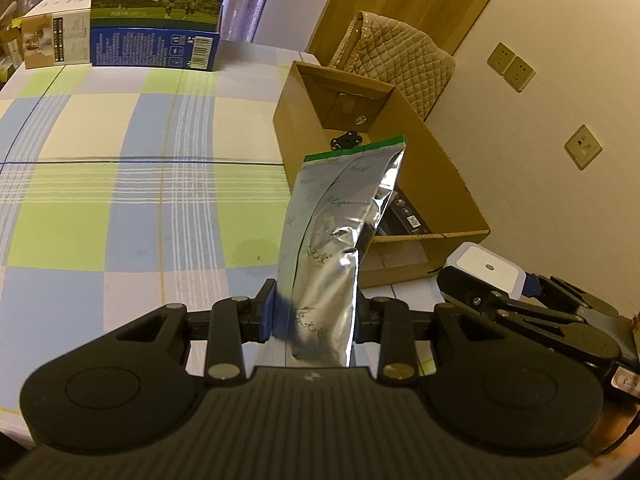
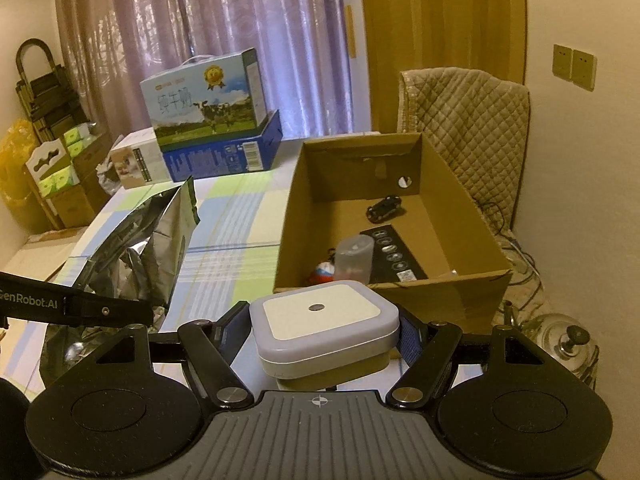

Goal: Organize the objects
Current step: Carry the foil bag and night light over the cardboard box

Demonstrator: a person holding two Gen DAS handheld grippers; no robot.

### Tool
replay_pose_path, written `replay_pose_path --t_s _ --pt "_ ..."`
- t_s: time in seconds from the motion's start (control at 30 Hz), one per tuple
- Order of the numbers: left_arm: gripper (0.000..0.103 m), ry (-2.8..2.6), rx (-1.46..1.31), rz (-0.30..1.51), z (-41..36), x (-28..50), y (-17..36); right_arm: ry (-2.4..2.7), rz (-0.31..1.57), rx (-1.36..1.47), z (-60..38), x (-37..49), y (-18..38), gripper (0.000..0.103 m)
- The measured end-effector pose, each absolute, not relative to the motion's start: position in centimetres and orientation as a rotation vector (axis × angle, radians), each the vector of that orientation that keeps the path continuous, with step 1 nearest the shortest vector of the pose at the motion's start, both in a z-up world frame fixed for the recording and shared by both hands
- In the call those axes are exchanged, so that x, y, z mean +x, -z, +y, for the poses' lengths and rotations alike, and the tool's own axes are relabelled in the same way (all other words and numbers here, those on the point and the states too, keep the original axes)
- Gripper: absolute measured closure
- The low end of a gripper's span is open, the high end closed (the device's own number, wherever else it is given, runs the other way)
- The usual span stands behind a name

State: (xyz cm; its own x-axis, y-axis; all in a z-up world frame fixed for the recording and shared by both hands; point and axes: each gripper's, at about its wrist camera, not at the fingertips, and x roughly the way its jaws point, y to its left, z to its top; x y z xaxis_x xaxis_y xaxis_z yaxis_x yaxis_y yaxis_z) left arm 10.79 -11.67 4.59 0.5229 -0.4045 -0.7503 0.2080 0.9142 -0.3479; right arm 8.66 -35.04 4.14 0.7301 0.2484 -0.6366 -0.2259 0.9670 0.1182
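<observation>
The cardboard box (image 2: 460,216) already holds some things; the left gripper (image 1: 316,320) grasps the foil pouch (image 1: 340,220) and the right gripper (image 2: 324,332) grasps the white night-light (image 2: 324,320), both not yet inside.

We are looking at a lived-in home room: purple curtains (image 2: 224,40) hanging behind a checked tablecloth (image 1: 120,184), a quilt-covered chair (image 2: 464,120), and a milk carton (image 2: 204,98).
</observation>
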Motion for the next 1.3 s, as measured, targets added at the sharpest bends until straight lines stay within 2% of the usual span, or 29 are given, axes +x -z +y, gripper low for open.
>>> replay_pose_path --t_s 1.3 --pt "0.074 0.459 -0.235 0.944 -19.6 18.9 -6.3 -0.197 0.651 -0.024 -40.0 16.8 -6.6 0.032"
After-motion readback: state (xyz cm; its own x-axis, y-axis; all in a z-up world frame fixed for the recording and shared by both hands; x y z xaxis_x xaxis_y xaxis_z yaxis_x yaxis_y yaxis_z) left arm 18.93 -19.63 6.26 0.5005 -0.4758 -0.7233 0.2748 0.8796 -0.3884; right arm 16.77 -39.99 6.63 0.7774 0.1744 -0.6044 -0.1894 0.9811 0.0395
